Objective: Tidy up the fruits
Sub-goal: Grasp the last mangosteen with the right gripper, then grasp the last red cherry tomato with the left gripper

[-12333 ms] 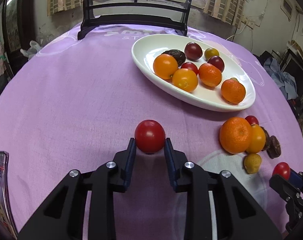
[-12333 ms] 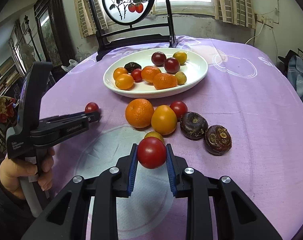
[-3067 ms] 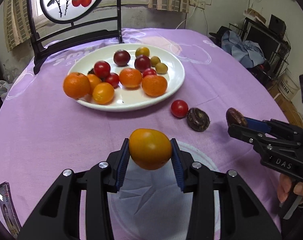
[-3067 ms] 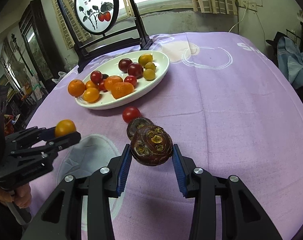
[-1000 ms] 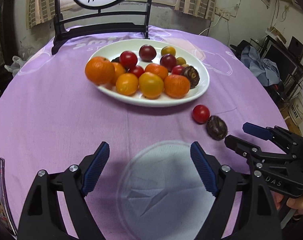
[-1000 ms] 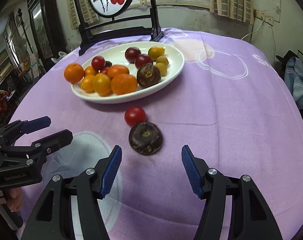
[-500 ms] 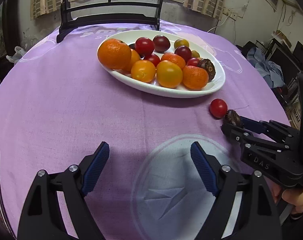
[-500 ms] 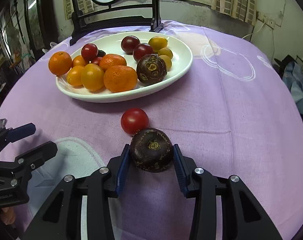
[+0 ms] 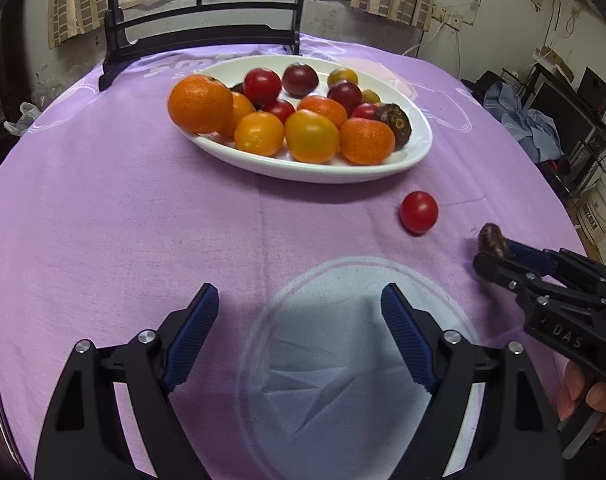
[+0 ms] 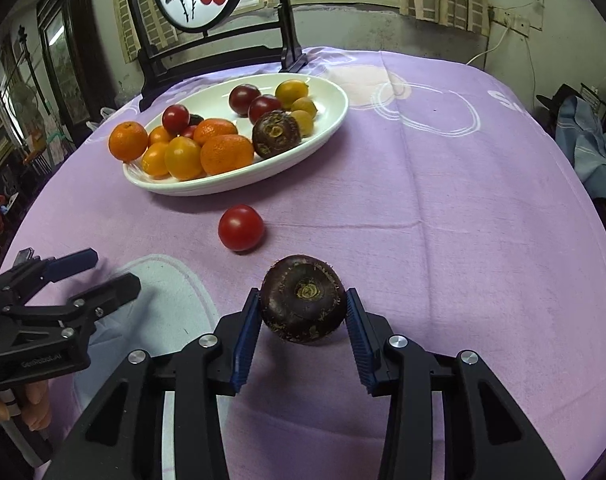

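Jaws on the right gripper (image 10: 303, 312), which were standing wide a second ago with the dark brown fruit (image 10: 303, 304) lying loose on the purple tablecloth (image 10: 443, 208) between them, are now clamping that fruit from both sides, blue pads pressing its flanks, and it is sitting slightly clear of the cloth. A red tomato (image 10: 241, 227) is lying alone on the cloth just beyond it, between the held fruit and the white plate (image 10: 335, 114), which is carrying the oranges, tomatoes and another dark fruit. Off to the side, the left gripper (image 9: 299, 336) is hanging over a pale round print on the cloth, its jaws spread wide as before and gripping nothing.
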